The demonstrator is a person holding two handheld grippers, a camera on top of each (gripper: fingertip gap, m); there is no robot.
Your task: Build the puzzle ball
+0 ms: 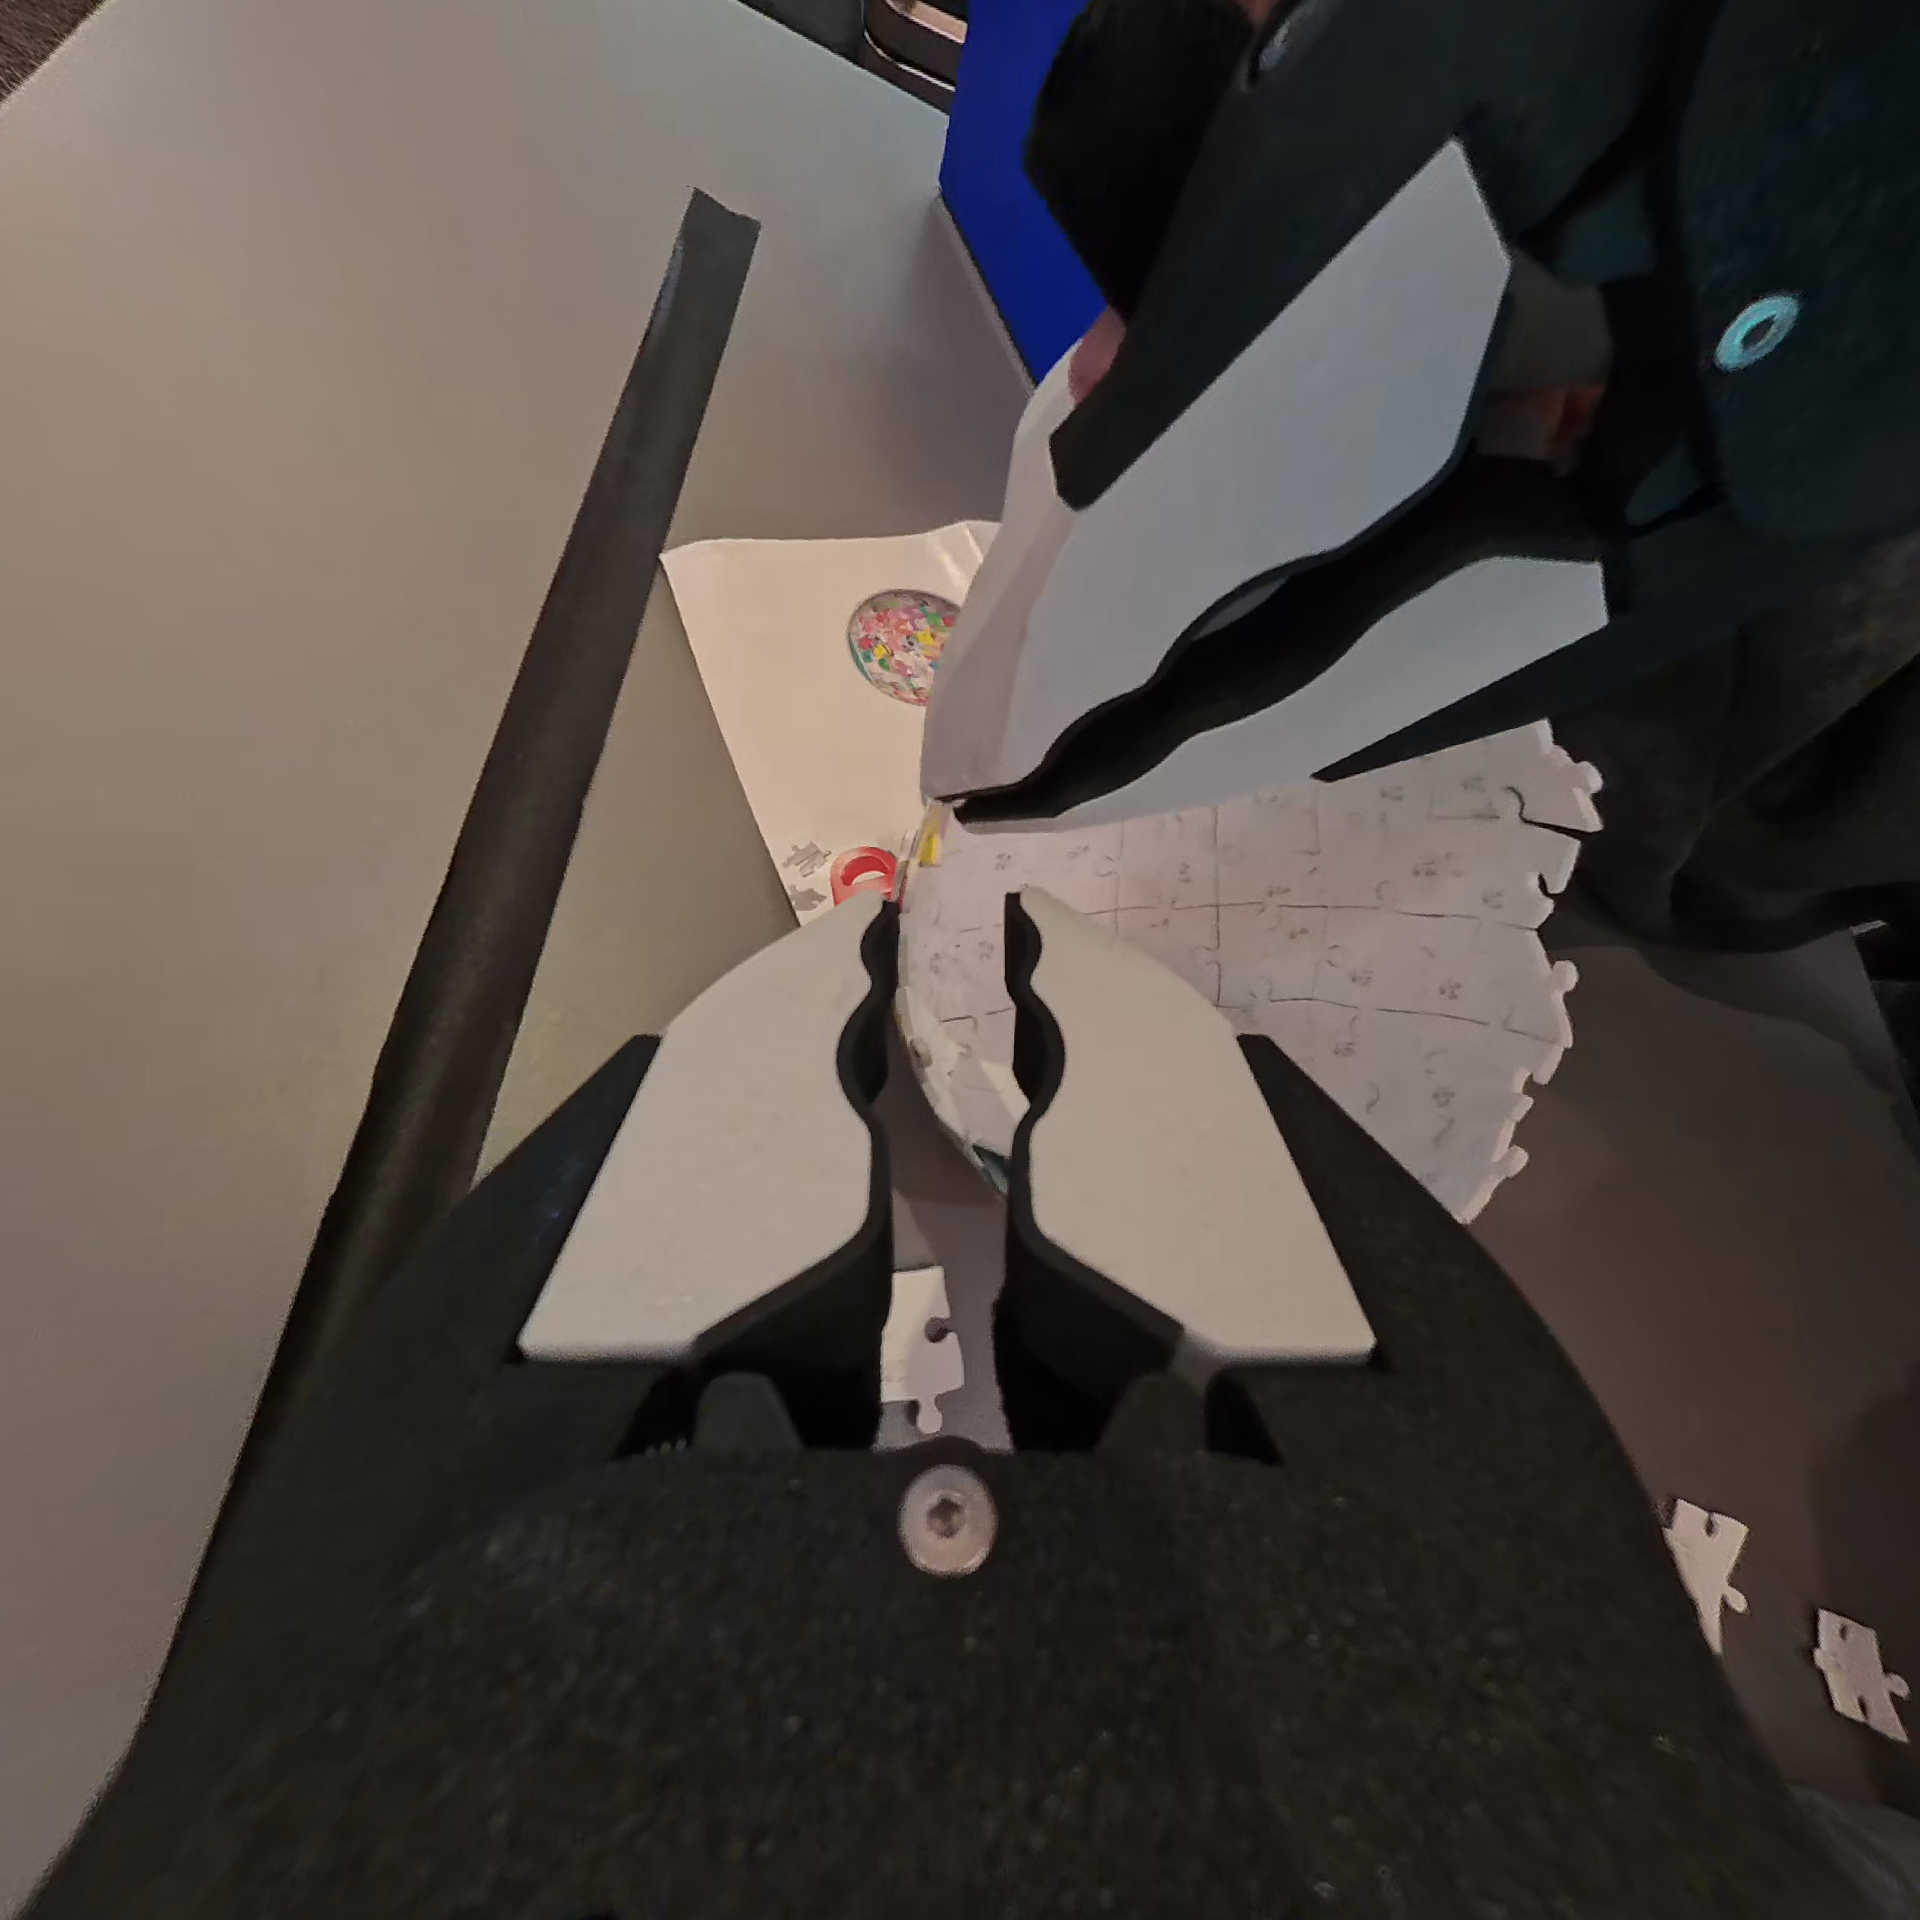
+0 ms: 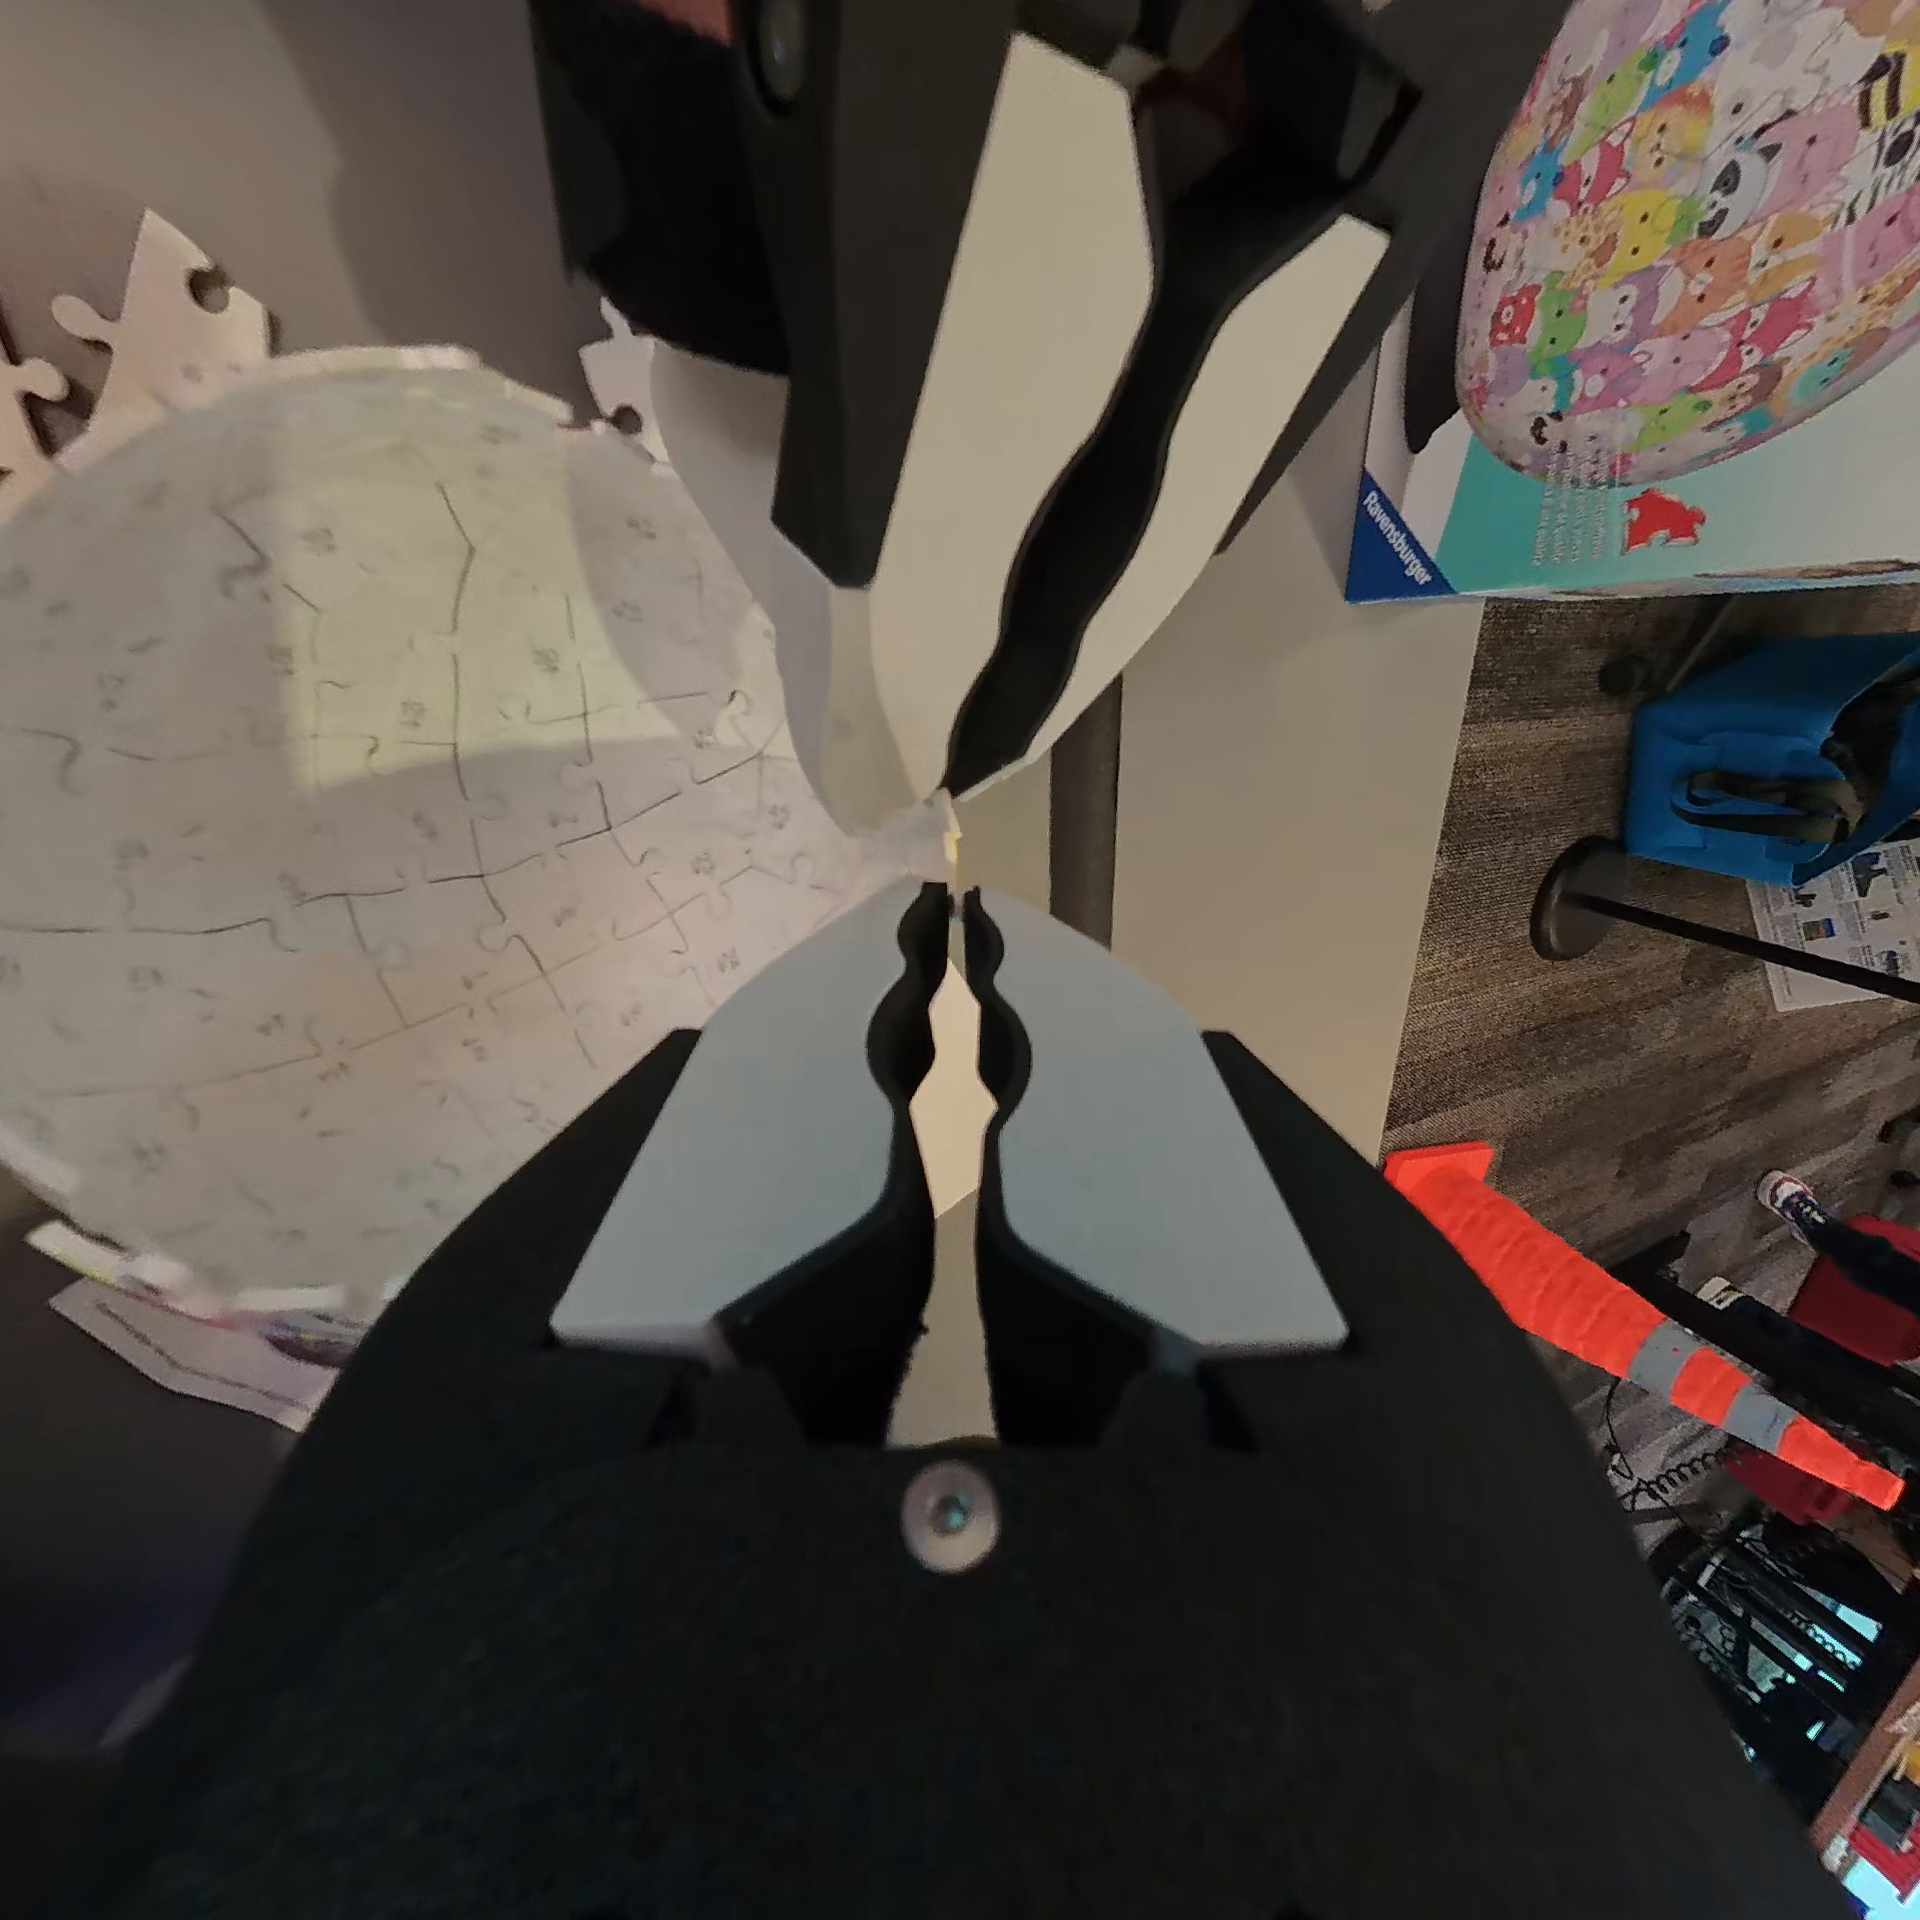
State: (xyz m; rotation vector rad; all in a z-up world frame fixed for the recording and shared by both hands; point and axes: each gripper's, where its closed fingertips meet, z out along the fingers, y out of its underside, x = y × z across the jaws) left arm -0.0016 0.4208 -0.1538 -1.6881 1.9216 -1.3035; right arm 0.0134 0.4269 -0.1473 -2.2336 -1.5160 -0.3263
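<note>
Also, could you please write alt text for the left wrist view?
A half-built white puzzle ball has its rim inside the left hand-held gripper, while the right hand-held gripper pinches that rim from above. Loose pieces lie on the table.

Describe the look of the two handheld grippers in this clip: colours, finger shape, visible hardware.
Both match. The left gripper and right gripper have rough matte-black bodies, each with a silver hex screw centred near the base. Their fingers are pale grey-white plates tapering to points, edged inside with wavy black pads. A teal ring marks the right gripper's side. No cables show.
</note>
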